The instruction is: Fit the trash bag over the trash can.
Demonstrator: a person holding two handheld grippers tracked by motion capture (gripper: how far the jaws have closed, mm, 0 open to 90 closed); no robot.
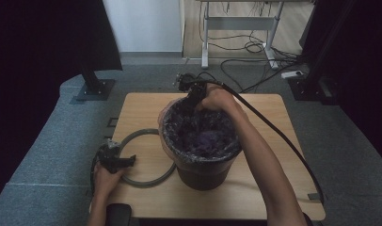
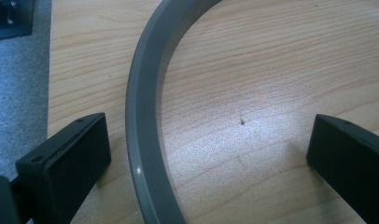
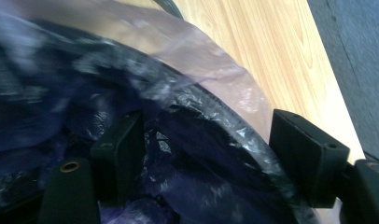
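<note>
- One worktop [image 1: 274, 141] of light wood carries one dark bin [image 1: 203, 155] and one grey ring [image 1: 147, 181].
- One translucent purple bag [image 1: 201, 136] lines the bin; its edge is folded over the rim all round.
- The bin stands near the worktop's middle; the ring lies flat just left of it, partly behind the bin in the high view.
- My left gripper [image 1: 117, 161] rests low at the ring's left arc. Its two fingers [image 2: 71, 158] stand wide apart and straddle the ring band [image 2: 143, 116]; neither finger presses on it.
- My right gripper [image 1: 191, 94] sits at the bin's far rim, pointing down into it.
- In the right gripper view, its two fingers [image 3: 120, 149] are spread, one inside the bin against the bag, one outside the rim [image 3: 253, 149]. The picture is blurred; the pads are not pressed together on the bag.
- One cable [image 1: 278, 136] trails from the right gripper across the worktop.
</note>
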